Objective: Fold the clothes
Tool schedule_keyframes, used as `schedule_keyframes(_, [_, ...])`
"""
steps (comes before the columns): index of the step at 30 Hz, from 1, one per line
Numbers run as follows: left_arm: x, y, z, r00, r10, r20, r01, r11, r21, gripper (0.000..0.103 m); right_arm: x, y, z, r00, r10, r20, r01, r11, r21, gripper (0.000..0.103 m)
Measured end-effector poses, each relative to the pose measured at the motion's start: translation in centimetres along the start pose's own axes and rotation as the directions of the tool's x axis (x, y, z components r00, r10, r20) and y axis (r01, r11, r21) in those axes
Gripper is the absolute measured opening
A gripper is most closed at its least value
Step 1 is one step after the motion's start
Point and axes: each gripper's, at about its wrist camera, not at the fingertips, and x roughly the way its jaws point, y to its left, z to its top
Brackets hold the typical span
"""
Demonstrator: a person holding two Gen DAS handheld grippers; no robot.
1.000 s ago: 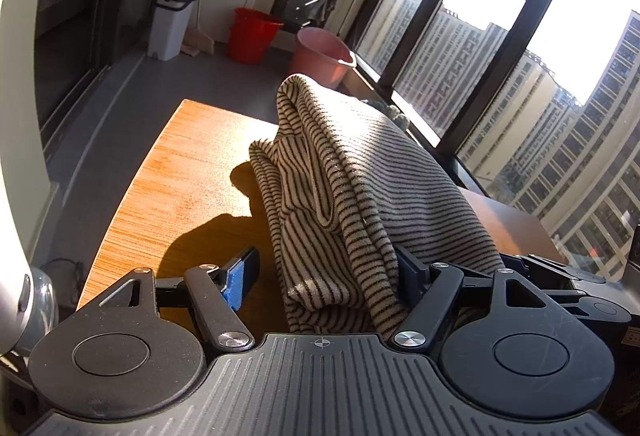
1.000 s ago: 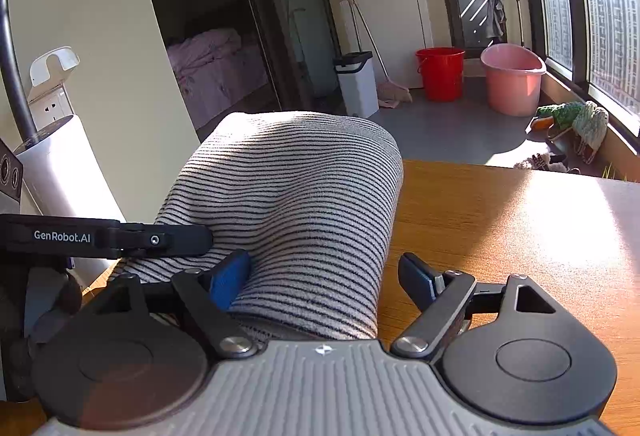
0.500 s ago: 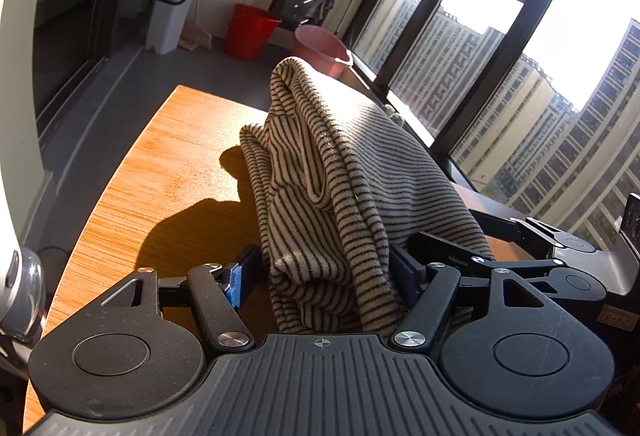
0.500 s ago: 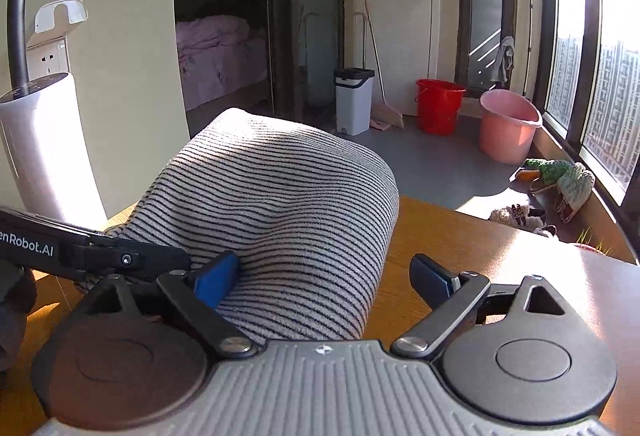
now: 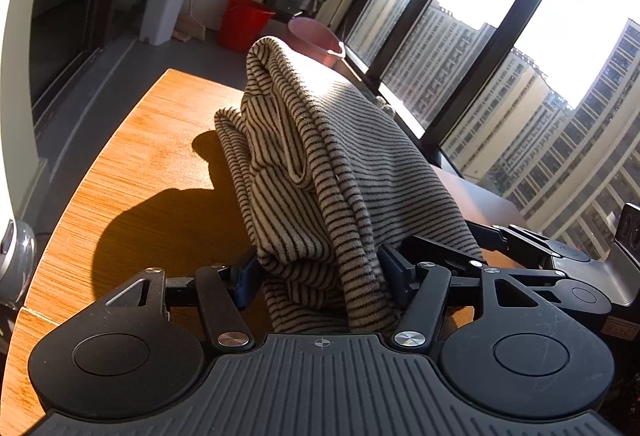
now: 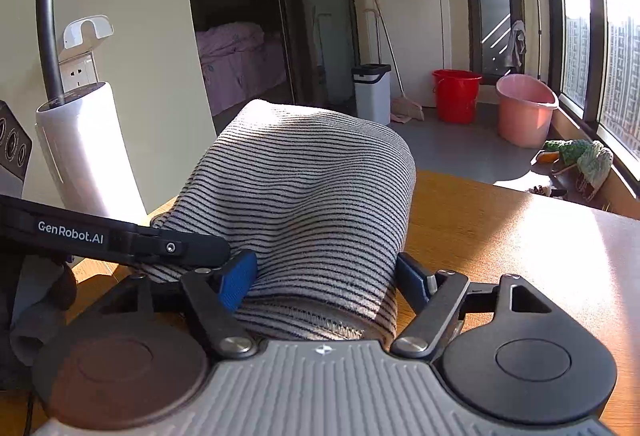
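Sweater (image 5: 332, 171): striped, bunched, lying near on the table (image 5: 132, 163). Left gripper (image 5: 320, 276) and right gripper (image 6: 326, 276): both clenching on the sweater's near edge, side by side.

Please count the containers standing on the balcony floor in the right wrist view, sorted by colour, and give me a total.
Red bucket: 1
Pink bucket: 1
White bin with a black lid: 1
Total: 3
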Motion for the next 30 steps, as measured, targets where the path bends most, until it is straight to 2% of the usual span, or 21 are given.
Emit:
schedule_keyframes(3, [-0.8, -0.1, 0.3, 1.000, 0.014, 0.017, -0.014, 1.000, -0.011, 0.065, 0.2, -0.7, 0.1, 1.000, 0.025, -0.010, -0.025, 0.999, 0.032, 0.076])
schedule_keyframes(4, [-1.3, -0.1, 0.7, 0.999, 0.021, 0.036, -0.021, 1.000, -0.018, 0.060, 0.1, -0.7, 0.0, 1.000, 0.022, -0.007, -0.021, 0.999, 0.029, 0.076])
schedule_keyframes(6, [-2.8, -0.8, 2.0, 0.990, 0.053, 0.130, -0.055, 0.998, 0.009, 0.059, -0.1, -0.4, -0.1, 1.000, 0.009, -0.003, -0.009, 1.000, 0.019, 0.076])
schedule_keyframes(9, [-4.1, -2.9, 5.8, 0.971, -0.012, 0.239, -0.012, 0.995, 0.101, 0.062, -0.2, 0.0, -0.1, 1.000, -0.013, -0.002, 0.013, 1.000, -0.003, 0.078])
schedule_keyframes(11, [-2.5, -3.4, 8.3, 0.976, -0.106, 0.192, 0.086, 0.990, 0.111, 0.063, -0.3, 0.1, 0.1, 0.999, -0.037, -0.001, 0.037, 0.999, -0.027, 0.084])
schedule_keyframes(12, [-1.3, -3.2, 9.2, 0.979, -0.124, 0.163, 0.110, 0.989, 0.096, 0.064, -0.3, 0.2, 0.3, 0.998, -0.056, 0.000, 0.056, 0.998, -0.038, 0.090])
schedule_keyframes(13, [0.6, -2.6, 10.1, 0.986, -0.115, 0.120, 0.108, 0.992, 0.062, 0.064, -0.5, 0.2, 0.7, 0.998, -0.062, 0.003, 0.062, 0.998, -0.032, 0.093])
schedule_keyframes(14, [2.3, -1.7, 10.4, 0.993, -0.082, 0.083, 0.081, 0.996, 0.023, 0.061, -0.8, 0.1, 1.1, 0.998, -0.066, 0.007, 0.066, 0.998, -0.023, 0.102])
schedule_keyframes(15, [3.8, -0.7, 10.6, 0.998, -0.053, 0.046, 0.053, 0.999, -0.013, 0.059, -1.3, 0.0, 1.6, 0.998, -0.054, 0.023, 0.055, 0.998, -0.010, 0.103])
schedule_keyframes(16, [4.7, 0.2, 10.4, 0.999, -0.041, 0.027, 0.042, 0.998, -0.036, 0.051, -1.9, -0.2, 2.1, 0.998, -0.041, 0.041, 0.041, 0.999, 0.005, 0.103])
schedule_keyframes(18, [5.3, 2.0, 9.6, 0.998, -0.056, 0.034, 0.057, 0.997, -0.044, 0.039, -2.5, -0.9, 3.3, 0.997, -0.029, 0.069, 0.026, 0.999, 0.035, 0.103])
schedule_keyframes(21, [4.8, 3.0, 9.2, 0.996, -0.078, 0.041, 0.080, 0.995, -0.051, 0.037, -1.4, -2.5, 5.9, 0.997, -0.056, 0.062, 0.052, 0.996, 0.066, 0.103])
schedule_keyframes(22, [4.7, 3.1, 9.1, 0.996, -0.081, 0.043, 0.082, 0.996, -0.042, 0.036, -0.4, -3.1, 7.1, 0.995, -0.089, 0.043, 0.086, 0.994, 0.067, 0.103])
schedule_keyframes(24, [4.7, 3.3, 8.9, 0.995, -0.090, 0.049, 0.091, 0.996, -0.022, 0.036, 2.6, -3.6, 9.0, 0.985, -0.157, -0.066, 0.161, 0.985, 0.062, 0.103])
schedule_keyframes(25, [4.7, 3.4, 8.8, 0.994, -0.095, 0.052, 0.097, 0.995, -0.019, 0.036, 4.1, -3.9, 10.0, 0.974, -0.190, -0.124, 0.198, 0.979, 0.057, 0.103])
schedule_keyframes(26, [4.7, 3.6, 8.8, 0.993, -0.101, 0.054, 0.103, 0.994, -0.021, 0.036, 6.0, -3.7, 10.5, 0.952, -0.219, -0.212, 0.231, 0.972, 0.032, 0.103])
schedule_keyframes(28, [4.9, 3.9, 8.8, 0.993, -0.102, 0.058, 0.104, 0.994, -0.030, 0.035, 9.1, -3.0, 10.3, 0.915, -0.247, -0.320, 0.253, 0.967, -0.021, 0.103])
schedule_keyframes(30, [4.9, 3.9, 8.7, 0.994, -0.091, 0.068, 0.093, 0.995, -0.024, 0.035, 10.0, -2.5, 10.4, 0.915, -0.262, -0.307, 0.267, 0.963, -0.029, 0.103])
